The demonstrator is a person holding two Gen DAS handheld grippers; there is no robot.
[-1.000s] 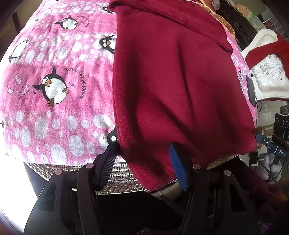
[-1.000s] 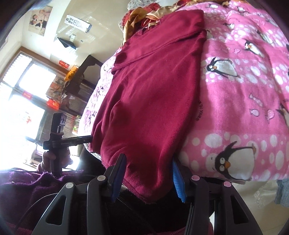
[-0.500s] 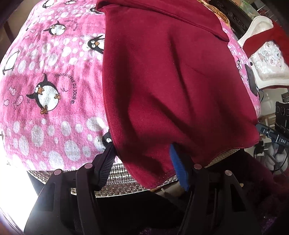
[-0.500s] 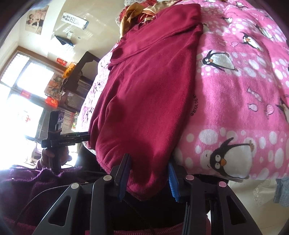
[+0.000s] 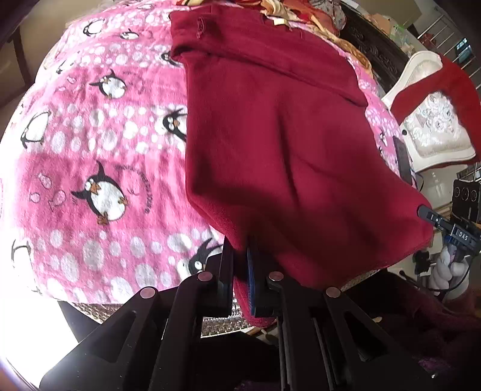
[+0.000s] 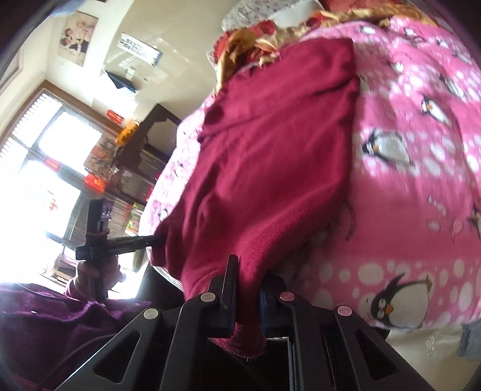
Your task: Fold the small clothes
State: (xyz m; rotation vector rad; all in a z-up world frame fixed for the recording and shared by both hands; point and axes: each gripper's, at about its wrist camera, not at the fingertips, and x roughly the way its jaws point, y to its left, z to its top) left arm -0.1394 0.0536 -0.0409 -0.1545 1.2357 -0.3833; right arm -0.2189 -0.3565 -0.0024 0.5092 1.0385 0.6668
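Observation:
A dark red fleece garment [image 5: 279, 144] lies lengthwise on a pink penguin blanket [image 5: 90, 156], its near hem hanging over the table's front edge. My left gripper [image 5: 240, 264] is shut on the hem's left corner. My right gripper [image 6: 249, 288] is shut on the hem's other corner, with the garment [image 6: 270, 168] stretching away from it. The far end of the garment is folded over near the back. The left gripper also shows in the right wrist view [image 6: 99, 237], held in a hand.
A heap of gold and red fabrics [image 5: 300, 18] lies at the far end of the blanket. A white chair with a red cloth [image 5: 436, 120] stands to the right. A woven mat edge [image 5: 222, 321] shows under the blanket's front.
Both grippers have closed on the garment's near hem; a second ago their jaws were open around it. The hem corners are now bunched and lifted slightly.

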